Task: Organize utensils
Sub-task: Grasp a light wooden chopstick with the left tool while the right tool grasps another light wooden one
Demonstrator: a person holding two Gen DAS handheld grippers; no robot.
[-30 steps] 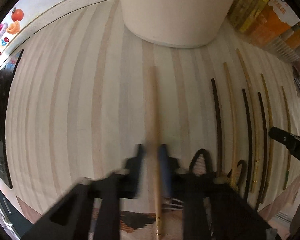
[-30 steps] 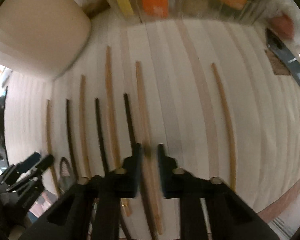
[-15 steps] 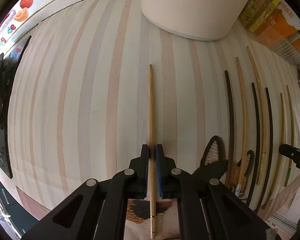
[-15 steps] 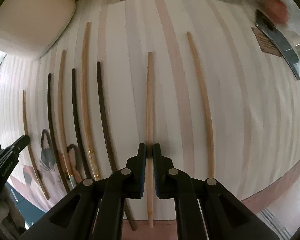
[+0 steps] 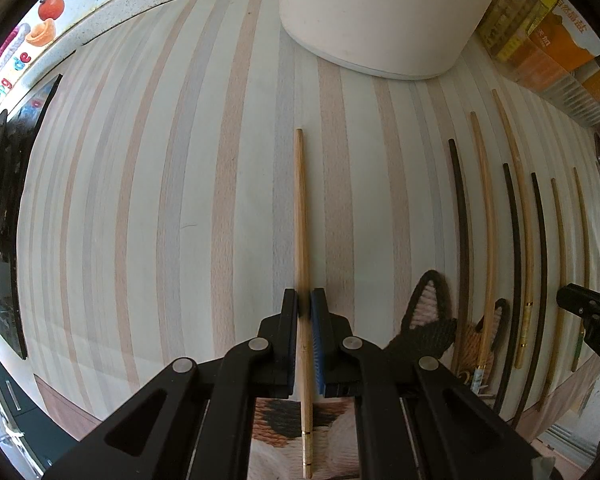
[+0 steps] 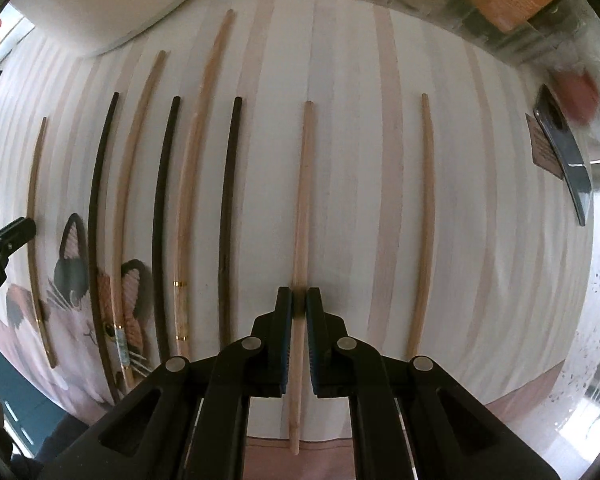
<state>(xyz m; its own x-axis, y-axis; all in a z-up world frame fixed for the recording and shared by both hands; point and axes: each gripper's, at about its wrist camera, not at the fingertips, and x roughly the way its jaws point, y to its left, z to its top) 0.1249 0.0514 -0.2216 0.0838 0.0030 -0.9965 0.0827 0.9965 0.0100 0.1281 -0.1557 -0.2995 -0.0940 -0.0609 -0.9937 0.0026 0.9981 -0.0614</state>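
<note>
Chopsticks, light, stiff and slick, are each clamped near the thick end: left gripper point(image 5: 304, 300) holds a tan chopstick point(image 5: 301, 216), right gripper point(image 6: 299, 298) a pale chopstick point(image 6: 303, 200).

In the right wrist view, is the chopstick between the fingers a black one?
No, the chopstick between the right gripper fingers is pale wood; the black ones lie further left.

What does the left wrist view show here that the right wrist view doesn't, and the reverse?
Only the left wrist view: the left claw shut on a gold-banded bamboo chopstick, and fruit stickers at the counter edge. Only the right wrist view: the right claw shut on a plain pale chopstick, with a lone chopstick to its right. Both: the striped mat, the white container, the row of dark and light chopsticks.
</note>
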